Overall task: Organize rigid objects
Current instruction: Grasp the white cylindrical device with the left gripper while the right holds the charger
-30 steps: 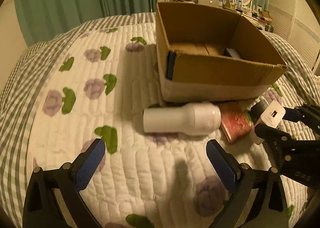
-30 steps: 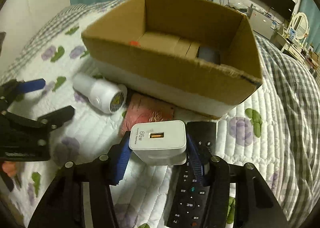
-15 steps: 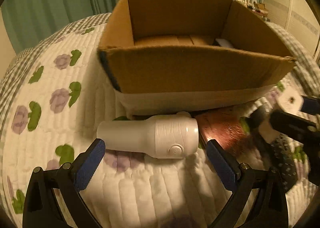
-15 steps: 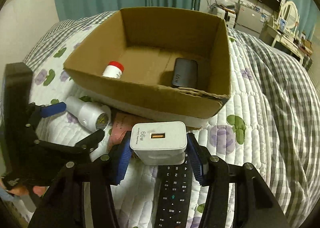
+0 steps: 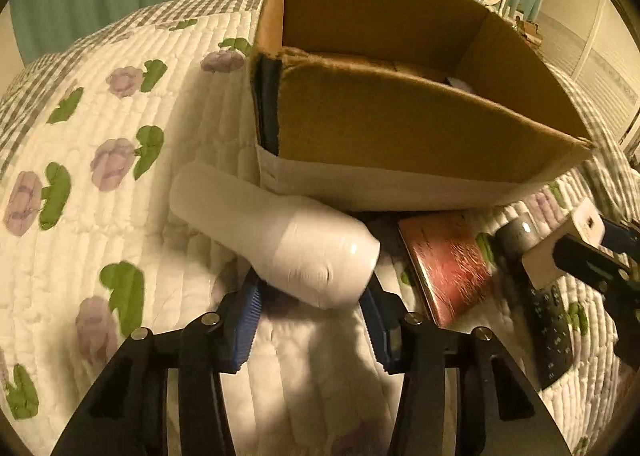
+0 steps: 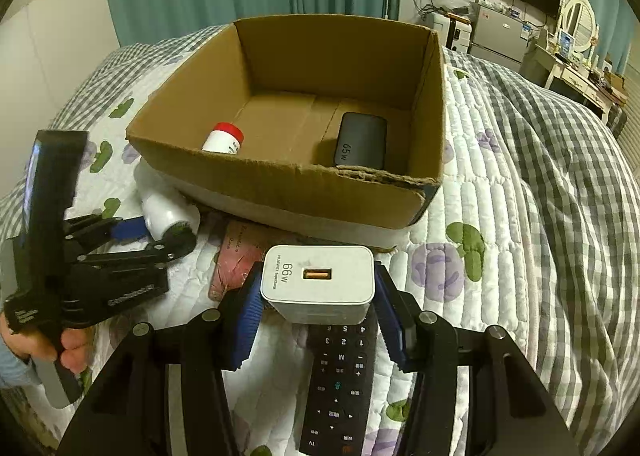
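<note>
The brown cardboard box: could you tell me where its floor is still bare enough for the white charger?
The brown cardboard box has bare floor in the middle, between the red-capped white bottle on the left and the black power bank on the right, and along the back wall. The front corners are taken.

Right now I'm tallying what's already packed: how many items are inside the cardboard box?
2. A red-capped white bottle lies at the left of the cardboard box floor; a black 65W charger lies at the right. The near wall may hide something more.
</note>
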Motion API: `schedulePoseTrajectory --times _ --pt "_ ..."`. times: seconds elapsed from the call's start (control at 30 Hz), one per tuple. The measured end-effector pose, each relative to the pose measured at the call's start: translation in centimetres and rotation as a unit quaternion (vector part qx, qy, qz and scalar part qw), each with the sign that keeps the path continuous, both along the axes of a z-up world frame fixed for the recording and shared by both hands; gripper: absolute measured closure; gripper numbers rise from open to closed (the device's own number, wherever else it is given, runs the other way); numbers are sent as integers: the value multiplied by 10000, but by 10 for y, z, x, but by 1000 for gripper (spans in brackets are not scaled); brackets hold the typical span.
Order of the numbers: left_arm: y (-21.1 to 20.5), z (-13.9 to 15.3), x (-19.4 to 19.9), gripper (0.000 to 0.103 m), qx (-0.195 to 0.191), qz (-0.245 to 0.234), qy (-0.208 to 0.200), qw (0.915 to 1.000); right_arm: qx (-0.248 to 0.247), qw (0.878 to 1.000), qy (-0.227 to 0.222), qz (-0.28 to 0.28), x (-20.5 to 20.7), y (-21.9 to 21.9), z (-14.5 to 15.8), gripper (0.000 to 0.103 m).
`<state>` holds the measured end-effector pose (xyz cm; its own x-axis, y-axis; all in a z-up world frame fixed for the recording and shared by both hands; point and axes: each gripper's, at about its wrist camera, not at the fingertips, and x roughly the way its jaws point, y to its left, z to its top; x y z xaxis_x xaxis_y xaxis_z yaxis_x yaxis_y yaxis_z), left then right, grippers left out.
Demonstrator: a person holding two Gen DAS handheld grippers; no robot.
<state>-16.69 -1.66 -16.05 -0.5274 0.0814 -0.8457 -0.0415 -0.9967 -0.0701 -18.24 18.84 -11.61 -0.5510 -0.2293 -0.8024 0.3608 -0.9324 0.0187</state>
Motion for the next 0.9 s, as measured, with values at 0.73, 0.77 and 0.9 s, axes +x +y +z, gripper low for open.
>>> schedulePoseTrajectory --times 0.73,0.77,0.9 --pt "-16 8 -13 33 397 519 -247 9976 116 9999 112 43 10 -7 12 52" --pt "-17 4 -17 33 430 579 -307 9969 115 9999 95 35 9 -6 10 52" --pt "-33 -5 -32 33 865 935 -506 9906 142 9999 16 43 5 -6 2 52"
